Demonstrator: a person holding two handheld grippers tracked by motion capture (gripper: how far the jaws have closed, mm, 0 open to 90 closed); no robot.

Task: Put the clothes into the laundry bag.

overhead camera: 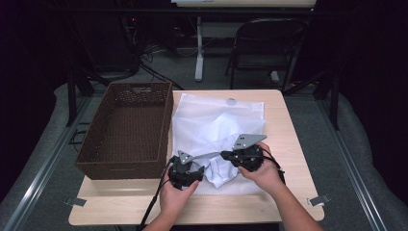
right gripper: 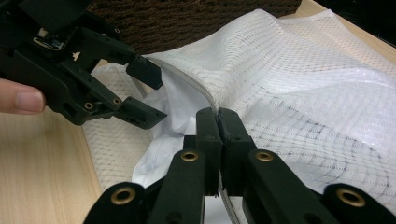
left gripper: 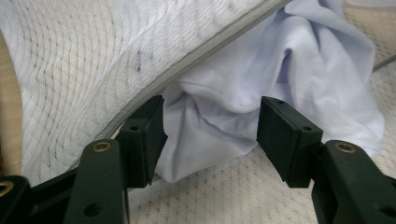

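A white mesh laundry bag (overhead camera: pixel 216 113) lies on the wooden table (overhead camera: pixel 288 130) with its opening toward me. A white garment (overhead camera: pixel 222 174) bulges out of that opening. My right gripper (overhead camera: pixel 224 155) is shut on the bag's zipper edge (right gripper: pixel 205 95) and holds the upper layer up off the garment. In the right gripper view its jaws (right gripper: pixel 218 122) press together on that hem. My left gripper (overhead camera: pixel 201 167) is open at the mouth of the bag. In the left gripper view its jaws (left gripper: pixel 210 128) stand apart around a fold of the garment (left gripper: pixel 233 88), under the lifted mesh (left gripper: pixel 84 60).
A brown woven basket (overhead camera: pixel 125 130) stands on the left of the table, beside the bag, and is seen behind the left gripper (right gripper: pixel 156 93) in the right gripper view. Beyond the table's far edge stand a folding chair (overhead camera: pixel 264 48) and a table leg among cables.
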